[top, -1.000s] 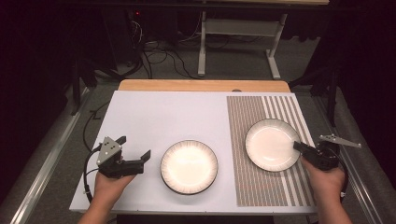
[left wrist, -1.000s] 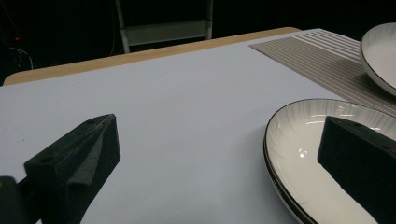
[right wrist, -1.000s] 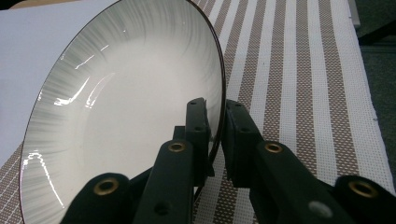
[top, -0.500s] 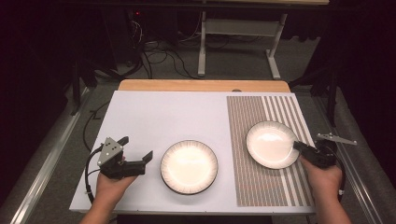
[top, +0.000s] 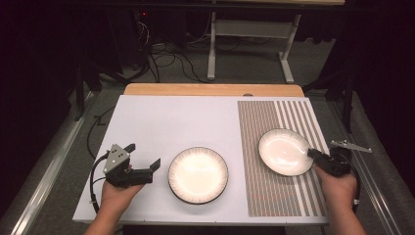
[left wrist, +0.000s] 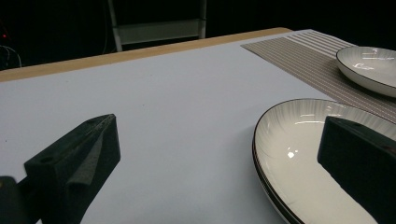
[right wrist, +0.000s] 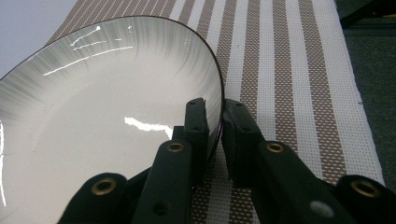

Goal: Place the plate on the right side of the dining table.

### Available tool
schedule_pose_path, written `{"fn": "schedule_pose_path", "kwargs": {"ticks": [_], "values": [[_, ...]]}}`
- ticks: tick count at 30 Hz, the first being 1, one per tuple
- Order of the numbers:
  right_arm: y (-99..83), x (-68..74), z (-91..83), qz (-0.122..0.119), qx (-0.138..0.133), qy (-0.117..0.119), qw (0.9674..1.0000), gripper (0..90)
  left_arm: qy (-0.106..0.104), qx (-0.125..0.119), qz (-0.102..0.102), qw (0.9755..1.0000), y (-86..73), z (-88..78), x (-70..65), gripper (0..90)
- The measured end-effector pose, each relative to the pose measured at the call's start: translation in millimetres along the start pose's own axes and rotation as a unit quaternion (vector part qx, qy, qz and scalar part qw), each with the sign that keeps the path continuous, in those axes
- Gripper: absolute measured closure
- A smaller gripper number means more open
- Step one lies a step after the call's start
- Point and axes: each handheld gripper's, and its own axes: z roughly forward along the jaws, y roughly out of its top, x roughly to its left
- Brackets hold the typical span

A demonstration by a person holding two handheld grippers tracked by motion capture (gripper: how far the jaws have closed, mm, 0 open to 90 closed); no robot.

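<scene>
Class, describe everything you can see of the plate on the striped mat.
The plate on the striped mat is round, glossy and white inside, with fine grey radial lines toward a thin dark rim; it looks ceramic. It is shallow, and seems tilted, its near edge raised. It sits over the brown-and-white striped mat at the table's right side. The right gripper is shut on its rim, one jaw inside, one outside. Nothing lies in it.

Far half of the worktop (top: pixel 171 117) is bare white sheet, wide open for passes. Near the middle, the centre plate (top: pixel 197 175) blocks the path just right of the left gripper (top: pixel 145 165). The striped mat (top: pixel 288 196) is free behind and in front of the tilted plate (top: pixel 284 152), whose rim is pinched by the right gripper (right wrist: pixel 214 122).
</scene>
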Motion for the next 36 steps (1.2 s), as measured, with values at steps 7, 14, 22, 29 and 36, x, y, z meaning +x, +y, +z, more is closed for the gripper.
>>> {"fn": "schedule_pose_path", "kwargs": {"ticks": [7, 14, 22, 29, 36], "values": [[-0.1, -2.9, -4.4, 0.001, -0.012, 0.007, 0.9999, 75.0, -0.003, 0.003, 0.004, 1.0, -1.4, 0.6, -2.1, 0.1], [1.9, 5.6, -14.4, -0.033, -0.043, 0.01, 0.9985, 59.8, -0.008, 0.003, 0.004, 1.0, -1.6, 0.6, -3.6, 0.1], [4.9, 21.7, -27.3, -0.078, -0.087, 0.014, 0.993, 39.4, -0.01, -0.001, 0.006, 0.9999, -0.7, -1.0, -5.0, 0.1], [6.7, 46.3, -34.0, -0.118, -0.103, 0.051, 0.9863, 25.2, -0.013, -0.005, 0.006, 0.9999, 0.3, -3.5, -5.2, 0.1], [7.3, 87.8, -42.1, -0.149, -0.121, 0.1, 0.9763, 12.8, -0.021, -0.007, 0.011, 0.9997, 1.4, -4.8, -9.6, 0.1]]}}
